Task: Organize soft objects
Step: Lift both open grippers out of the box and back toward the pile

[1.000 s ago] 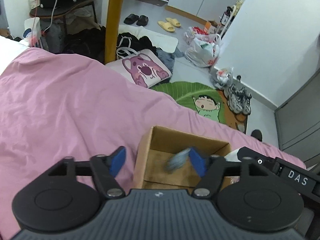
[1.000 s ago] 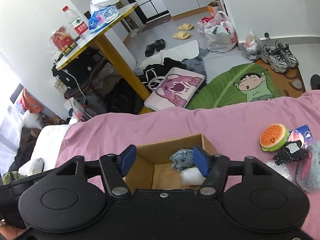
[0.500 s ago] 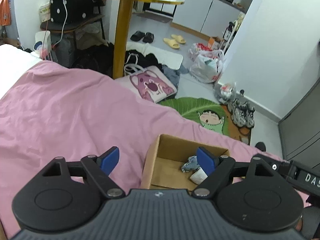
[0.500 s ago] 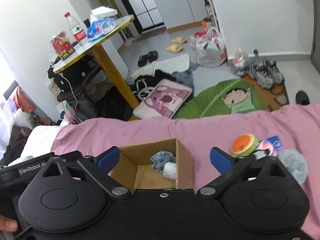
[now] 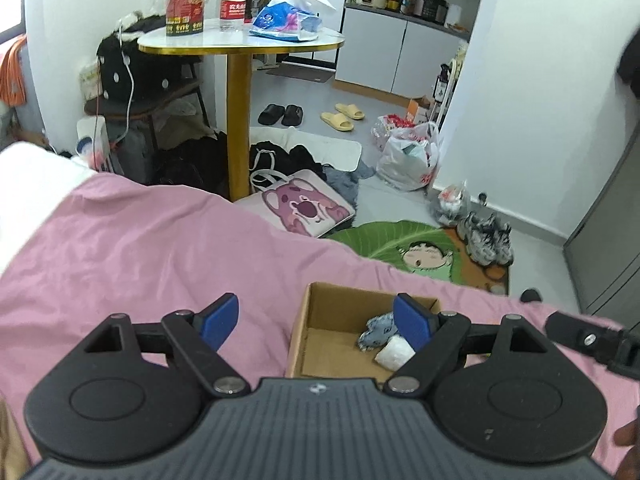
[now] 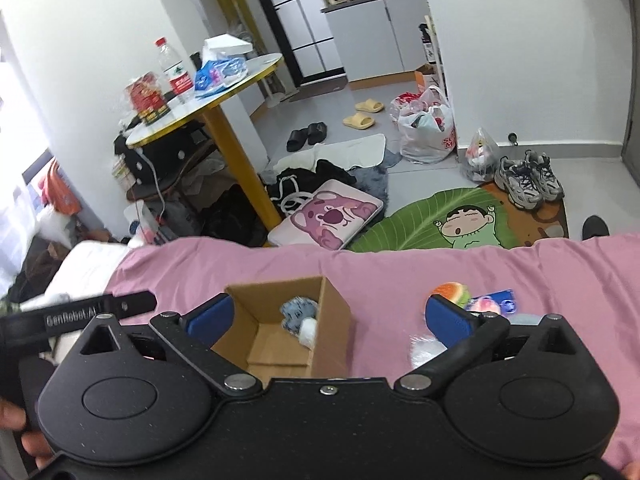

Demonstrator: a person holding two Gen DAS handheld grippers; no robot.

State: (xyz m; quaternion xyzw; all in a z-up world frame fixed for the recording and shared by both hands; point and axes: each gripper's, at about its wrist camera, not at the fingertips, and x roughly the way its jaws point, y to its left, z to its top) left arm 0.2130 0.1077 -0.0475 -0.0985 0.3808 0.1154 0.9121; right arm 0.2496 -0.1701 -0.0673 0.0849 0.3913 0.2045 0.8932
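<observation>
Presently, findings by item:

Box contents: a blue-grey plush (image 6: 297, 309) and a white soft lump (image 6: 308, 330) lie together against the far right inner corner of the cardboard box (image 6: 332, 334); neither is touched by a claw.

Box position: it sits open-topped on the pink bed cover (image 5: 140, 256), near the bed's floor-side edge.

Items outstanding: a burger plush (image 6: 452, 292), a printed blue packet (image 6: 498, 302), a grey fluffy piece (image 6: 524, 319) and a white crinkly item (image 6: 424, 346) lie clustered on the cover to the right of the box, apart from it.

Right claw (image 6: 324, 314): spread wide and empty; the box lies between its jaws in view, the burger plush just behind its right pad.

Left claw (image 5: 316, 318): spread and empty, above the cover at the box's left side; its right pad overlaps the box contents in view only.

Stage, as judged: two pieces are boxed, the cluster remains.

Risk one: the light box may slide or tip toward the bed edge if a claw strikes its wall on a return pass.

Risk two: the clustered items touch one another, so a pinch on one may drag a neighbour along.

Risk three: the fluffy piece may compress and slip from a shallow pinch.

Surroundings: clutter on the floor below the bed edge would receive anything knocked off.
</observation>
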